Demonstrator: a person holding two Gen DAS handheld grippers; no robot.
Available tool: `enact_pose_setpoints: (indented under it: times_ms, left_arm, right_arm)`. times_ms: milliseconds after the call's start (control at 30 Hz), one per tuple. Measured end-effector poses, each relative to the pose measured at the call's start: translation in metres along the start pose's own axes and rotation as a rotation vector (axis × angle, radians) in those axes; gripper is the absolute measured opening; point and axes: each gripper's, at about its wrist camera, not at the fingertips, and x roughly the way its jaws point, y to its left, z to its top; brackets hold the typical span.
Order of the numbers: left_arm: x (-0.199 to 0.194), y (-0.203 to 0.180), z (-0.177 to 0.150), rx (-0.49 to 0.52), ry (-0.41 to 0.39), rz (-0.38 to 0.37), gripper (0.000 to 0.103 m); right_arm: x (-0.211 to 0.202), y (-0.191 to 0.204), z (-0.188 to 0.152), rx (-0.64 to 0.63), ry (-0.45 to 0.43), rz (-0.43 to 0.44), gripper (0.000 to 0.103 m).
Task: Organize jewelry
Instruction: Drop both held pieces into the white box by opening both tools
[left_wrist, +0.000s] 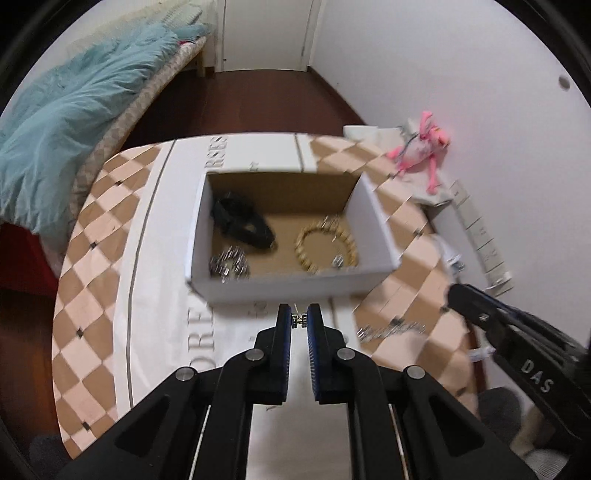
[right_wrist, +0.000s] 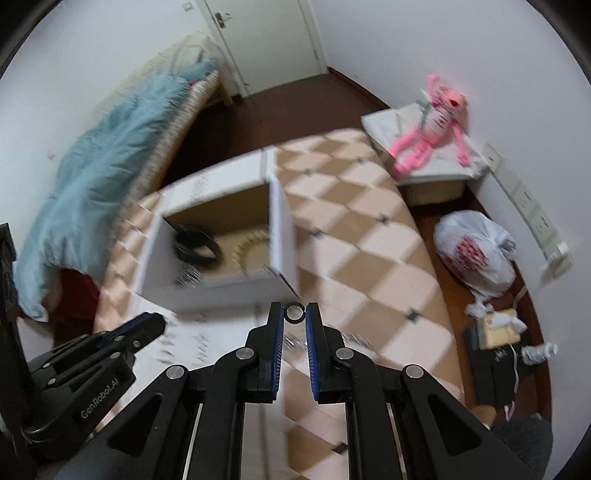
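1. The left tool (left_wrist: 299, 319) pinches a small silvery trinket (left_wrist: 299, 320) at its blue-padded tips, just before the white cardboard box (left_wrist: 291, 286).
2. The right tool (right_wrist: 295, 313) grips a thin black ring (right_wrist: 294, 313), nearly closed.
3. Inside the box lie a black band (left_wrist: 242, 221), a gold beaded bracelet (left_wrist: 327, 243) and a silver chain (left_wrist: 229, 264).
4. Another silver chain (left_wrist: 391, 329) rests on the checkered cloth (left_wrist: 107, 236).
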Motion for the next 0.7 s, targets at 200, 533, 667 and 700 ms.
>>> enact_pose_setpoints:
  times_ms: [200,533,667,700]
  left_arm:
    - [0.011,0.020,0.041,-0.022,0.030,-0.023,0.006]
    - [0.042,0.046,0.071,-0.067,0.120,0.070,0.011]
    - [0.037,0.049,0.075,-0.064,0.091,0.107,0.033]
    - [0.036,0.050,0.075,-0.061,0.086,0.116,0.050]
  right_arm:
    - [0.032,0.023,0.053,-0.050,0.065,0.068,0.012]
    - [0.109,0.038,0.085,-0.114,0.283,0.057,0.014]
    - [0.107,0.039,0.087,-0.131,0.267,0.042,0.041]
    - [0.105,0.039,0.088,-0.132,0.260,0.040,0.043]
